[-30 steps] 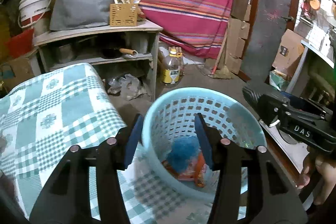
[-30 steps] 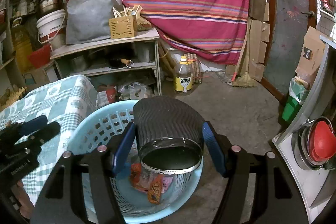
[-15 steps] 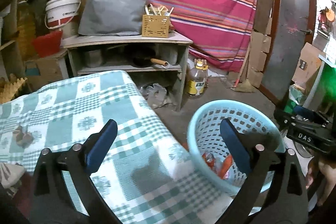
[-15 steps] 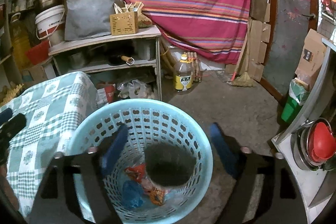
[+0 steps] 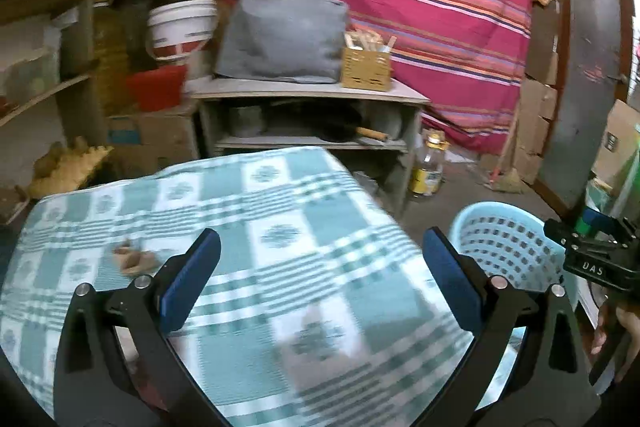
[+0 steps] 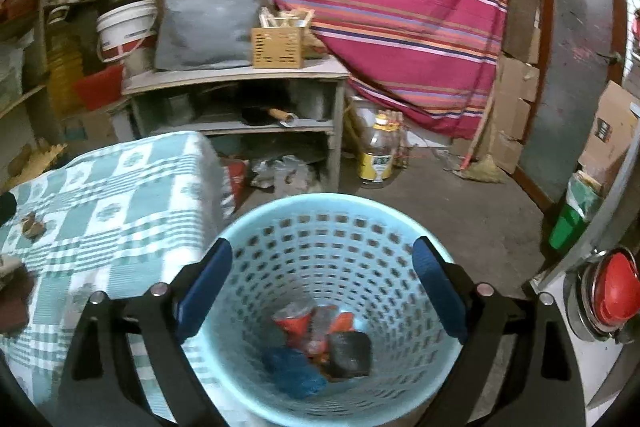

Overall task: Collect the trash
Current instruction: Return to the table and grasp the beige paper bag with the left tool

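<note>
Both my claws dropped their trash: L gripper (image 5: 320, 279) swung over checked cloth (image 5: 280, 227), wide, empty; R gripper (image 6: 322, 287) tilts over basket (image 6: 256, 227), opening, empty, reads "DAS".

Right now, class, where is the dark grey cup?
In the right wrist view, the dark grey cup lies at the bottom of the light blue plastic basket, beside red wrappers.

Basket (image 6: 340, 223): pale blue perforated plastic, upright on the floor beside the table. Holds a dark can (image 6: 350, 349), blue scrap (image 6: 292, 371), red-orange wrappers (image 6: 294, 321). Brown scrap (image 5: 132, 259): lying on the checked tablecloth.
</note>
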Tool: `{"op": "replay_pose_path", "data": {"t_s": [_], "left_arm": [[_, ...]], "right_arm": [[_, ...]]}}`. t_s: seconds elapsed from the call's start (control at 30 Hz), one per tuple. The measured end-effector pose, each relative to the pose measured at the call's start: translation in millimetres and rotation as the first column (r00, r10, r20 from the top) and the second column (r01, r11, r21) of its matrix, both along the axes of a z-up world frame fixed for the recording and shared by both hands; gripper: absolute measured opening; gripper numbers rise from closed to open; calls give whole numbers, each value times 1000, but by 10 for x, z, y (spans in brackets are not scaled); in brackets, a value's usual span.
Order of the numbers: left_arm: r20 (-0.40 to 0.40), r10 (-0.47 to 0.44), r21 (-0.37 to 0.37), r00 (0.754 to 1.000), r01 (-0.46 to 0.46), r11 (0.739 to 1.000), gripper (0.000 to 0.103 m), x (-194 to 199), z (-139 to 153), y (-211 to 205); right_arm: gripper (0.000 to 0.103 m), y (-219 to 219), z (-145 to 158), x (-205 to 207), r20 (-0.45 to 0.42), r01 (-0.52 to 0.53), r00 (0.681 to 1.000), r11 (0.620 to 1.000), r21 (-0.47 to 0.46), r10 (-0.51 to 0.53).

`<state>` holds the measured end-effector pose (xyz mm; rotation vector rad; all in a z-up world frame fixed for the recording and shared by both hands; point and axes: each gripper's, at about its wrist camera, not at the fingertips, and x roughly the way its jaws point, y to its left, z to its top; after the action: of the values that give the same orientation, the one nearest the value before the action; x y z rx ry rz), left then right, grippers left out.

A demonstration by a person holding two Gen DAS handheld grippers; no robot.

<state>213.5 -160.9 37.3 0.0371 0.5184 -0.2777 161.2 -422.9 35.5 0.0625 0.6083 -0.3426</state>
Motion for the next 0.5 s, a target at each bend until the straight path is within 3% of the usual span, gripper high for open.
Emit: {"op": "replay_pose_path", "data": {"t_s": [0.27,0.5], "left_arm": [[-19,95,41,995,-95,995,98,-36,-33,716],[-145,148,43,978,-143,989,97,63,-241,1345]], "right_arm": [[90,602,0,171,-11,-90,996,995,-52,90],[90,996,7,324,-2,-147,989,989,-16,147]]}}
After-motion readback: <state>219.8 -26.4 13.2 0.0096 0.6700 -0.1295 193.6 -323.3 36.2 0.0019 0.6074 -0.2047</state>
